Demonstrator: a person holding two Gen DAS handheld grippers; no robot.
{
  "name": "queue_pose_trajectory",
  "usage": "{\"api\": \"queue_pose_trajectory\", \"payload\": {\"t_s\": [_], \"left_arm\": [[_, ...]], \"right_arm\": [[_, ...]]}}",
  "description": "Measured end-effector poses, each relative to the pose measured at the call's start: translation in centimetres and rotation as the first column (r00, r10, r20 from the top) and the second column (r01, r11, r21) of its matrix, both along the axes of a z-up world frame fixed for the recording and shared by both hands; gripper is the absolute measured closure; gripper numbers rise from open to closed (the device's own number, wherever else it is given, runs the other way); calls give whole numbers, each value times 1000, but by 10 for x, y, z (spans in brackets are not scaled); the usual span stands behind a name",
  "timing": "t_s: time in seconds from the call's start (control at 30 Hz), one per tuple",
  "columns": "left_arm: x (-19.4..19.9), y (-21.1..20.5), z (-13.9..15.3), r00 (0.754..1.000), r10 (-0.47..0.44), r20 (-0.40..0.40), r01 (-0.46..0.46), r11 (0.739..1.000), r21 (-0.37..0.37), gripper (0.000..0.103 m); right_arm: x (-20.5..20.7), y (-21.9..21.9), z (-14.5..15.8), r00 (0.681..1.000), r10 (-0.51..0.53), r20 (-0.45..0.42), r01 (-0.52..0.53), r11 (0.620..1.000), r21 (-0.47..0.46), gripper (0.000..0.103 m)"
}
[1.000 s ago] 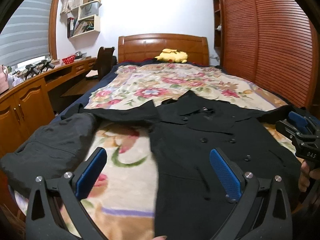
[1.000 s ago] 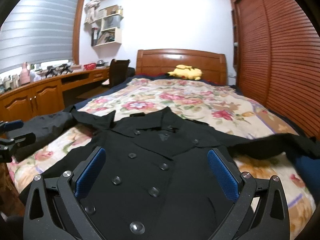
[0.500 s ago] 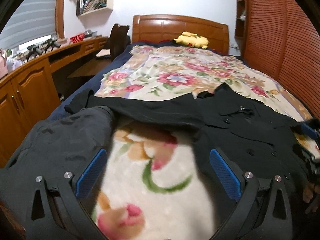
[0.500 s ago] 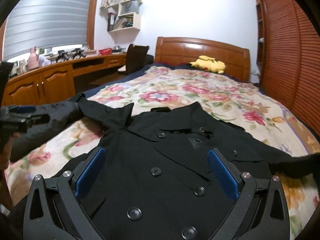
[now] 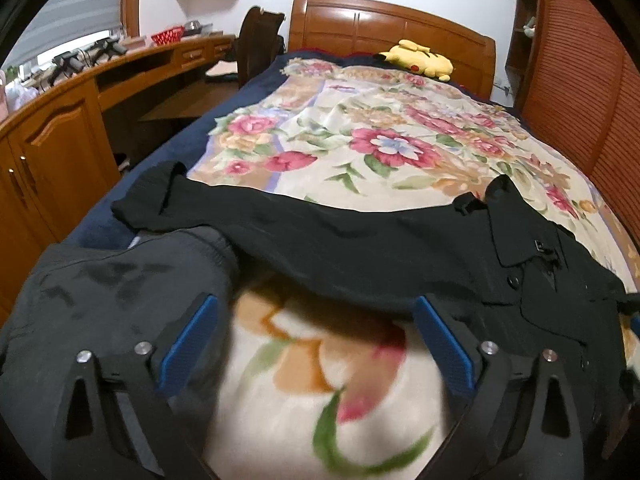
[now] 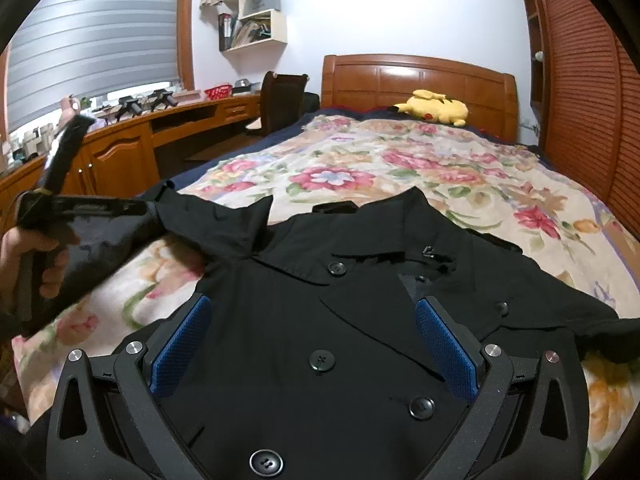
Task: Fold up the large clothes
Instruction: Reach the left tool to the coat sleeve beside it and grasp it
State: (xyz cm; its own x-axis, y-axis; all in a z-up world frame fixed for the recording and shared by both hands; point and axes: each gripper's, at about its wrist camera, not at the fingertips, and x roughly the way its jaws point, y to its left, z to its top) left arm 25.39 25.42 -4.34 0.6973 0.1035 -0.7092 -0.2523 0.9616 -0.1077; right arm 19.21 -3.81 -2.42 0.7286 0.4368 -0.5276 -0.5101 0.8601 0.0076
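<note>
A black buttoned coat lies face up on the floral blanket, its sleeve stretched out to the left. My left gripper hovers low over the blanket just below that sleeve. Its jaws are closing with no cloth pinched between them, and its left finger hangs over a dark grey garment. My right gripper stands open over the coat's buttoned front, gripping nothing. In the right wrist view a hand holds the left gripper at the far left.
A yellow plush toy rests by the wooden headboard. A wooden desk with cupboards and a chair run along the bed's left side. Slatted wardrobe doors line the right side.
My left gripper swung left and lower, from over the coat's body to the sleeve and the grey garment, its pads slightly nearer together. My right gripper moved closer over the coat's front.
</note>
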Motion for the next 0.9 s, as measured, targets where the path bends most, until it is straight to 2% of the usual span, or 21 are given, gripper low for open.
{"api": "queue_pose_trajectory", "payload": {"t_s": [0.03, 0.1, 0.17, 0.33, 0.5, 0.53, 0.8, 0.87, 0.9], "left_arm": [[6, 1, -2, 1000, 2, -10, -2, 1000, -10, 11], [19, 6, -7, 999, 8, -32, -9, 999, -32, 21], [29, 8, -12, 998, 17, -61, -20, 999, -44, 23], [47, 13, -20, 989, 64, -134, -60, 998, 33, 25], [56, 20, -33, 977, 65, -204, -68, 998, -5, 46], [58, 19, -37, 974, 66, -218, -68, 998, -6, 46], [68, 17, -43, 972, 83, -218, -84, 996, 3, 51], [70, 18, -42, 974, 89, -208, -89, 996, 9, 56], [71, 20, -42, 975, 92, -204, -93, 996, 8, 61]], "right_arm": [[1, 0, -1, 1000, 0, -3, 0, 1000, -2, 0], [3, -1, -4, 1000, 2, -14, -2, 1000, -4, 0], [5, -2, -6, 1000, 2, -24, -2, 1000, -4, 0], [7, -4, -7, 999, 10, -34, -10, 1000, 5, 0], [8, -3, -9, 999, 18, -43, -18, 1000, 6, 0], [9, -3, -10, 999, 19, -46, -18, 1000, 6, 0], [8, -5, -10, 999, 16, -44, -16, 1000, 9, 0], [8, -6, -10, 999, 12, -44, -12, 1000, 11, 0], [8, -7, -9, 999, 11, -44, -10, 1000, 12, 0]]}}
